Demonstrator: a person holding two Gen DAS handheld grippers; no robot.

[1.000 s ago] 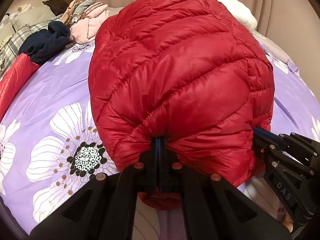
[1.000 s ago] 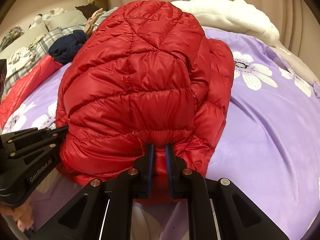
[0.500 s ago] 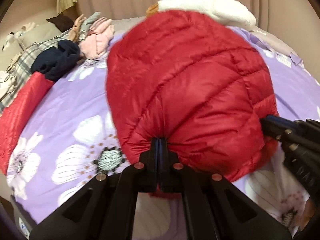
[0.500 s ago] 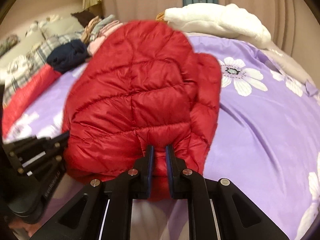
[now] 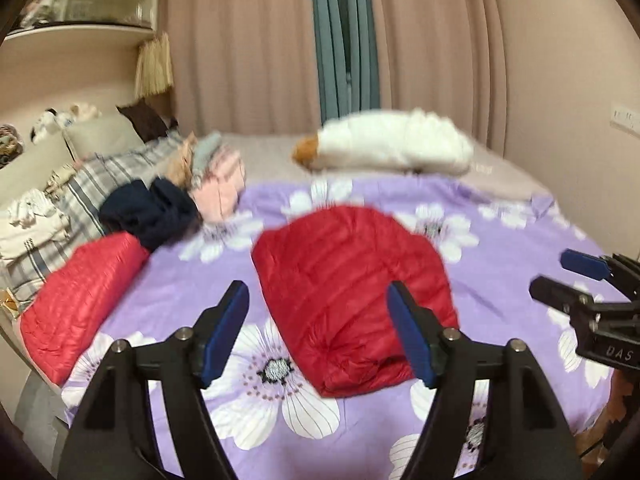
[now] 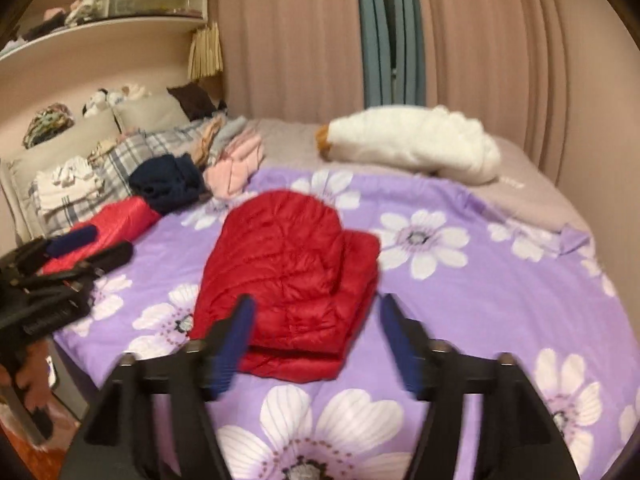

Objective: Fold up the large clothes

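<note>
A folded red puffer jacket [image 5: 352, 296] lies on the purple flowered bedspread [image 5: 500, 240]; it also shows in the right wrist view [image 6: 292, 276]. My left gripper [image 5: 320, 332] is open and empty, held back above the jacket's near edge. My right gripper [image 6: 316, 344] is open and empty, also just short of the jacket. The right gripper shows at the right edge of the left wrist view [image 5: 576, 280]; the left gripper shows at the left edge of the right wrist view [image 6: 80, 248].
A second folded red jacket [image 5: 76, 304] lies at the bed's left edge, by navy [image 5: 152, 208] and pink [image 5: 220, 184] folded clothes. A white fluffy garment [image 5: 396, 146] lies at the far side. Pillows and a plaid cover [image 6: 100, 172] line the headboard. Curtains hang behind.
Both grippers have let go of the red jacket, opened wide and pulled back and up. The jacket now rests folded on the bedspread.
</note>
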